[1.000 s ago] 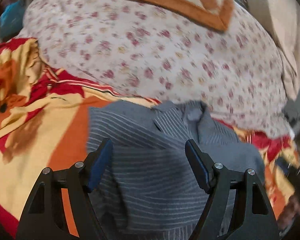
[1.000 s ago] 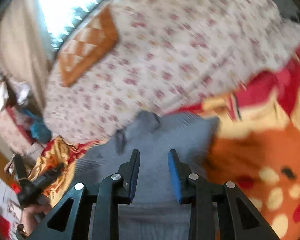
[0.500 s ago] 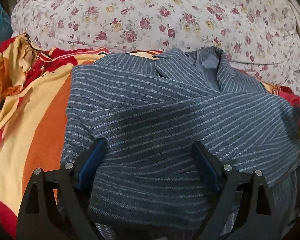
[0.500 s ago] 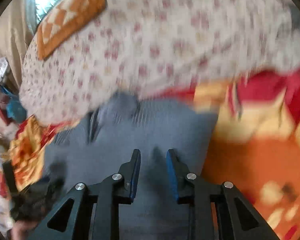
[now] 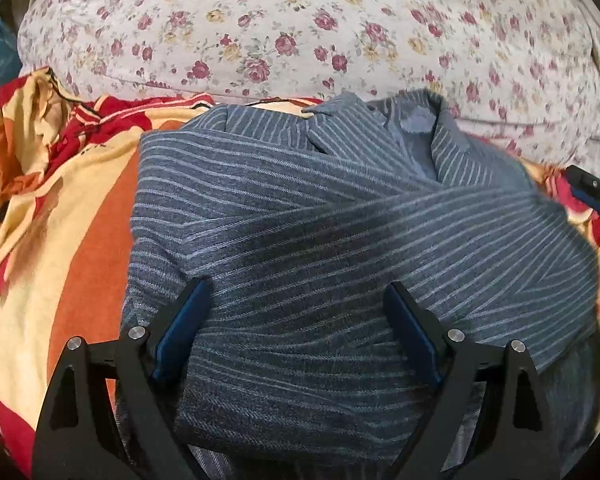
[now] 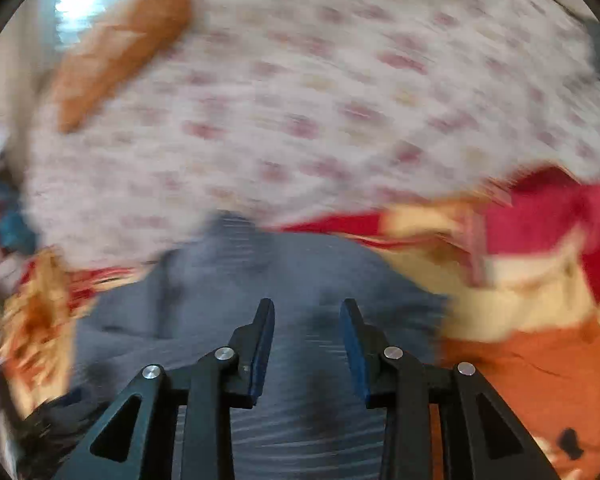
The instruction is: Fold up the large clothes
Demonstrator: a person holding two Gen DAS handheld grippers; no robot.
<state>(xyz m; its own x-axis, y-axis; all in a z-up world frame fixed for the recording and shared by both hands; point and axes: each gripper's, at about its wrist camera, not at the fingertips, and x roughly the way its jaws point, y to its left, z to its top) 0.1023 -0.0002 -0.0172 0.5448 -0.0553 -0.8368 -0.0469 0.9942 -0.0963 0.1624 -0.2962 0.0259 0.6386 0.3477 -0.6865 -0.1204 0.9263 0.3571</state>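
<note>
A grey pinstriped jacket (image 5: 340, 248) lies on the bed with both sleeves folded across its front and its collar toward the floral pillow. My left gripper (image 5: 296, 300) is wide open and empty, its fingers low over the jacket's near part. My right gripper (image 6: 308, 316) is partly open and empty above the same jacket (image 6: 260, 312); that view is motion-blurred. The right gripper's tip also shows at the right edge of the left wrist view (image 5: 592, 194).
The jacket rests on a red, yellow and orange blanket (image 5: 72, 208), which also shows in the right wrist view (image 6: 520, 320). A large floral pillow (image 5: 300, 28) lies behind it, and an orange checkered cushion (image 6: 116, 48) sits on top of that pillow.
My left gripper has moved closer and lower over the jacket, which now fills its view. My right gripper has swung sideways over the jacket and kept the same narrow opening.
</note>
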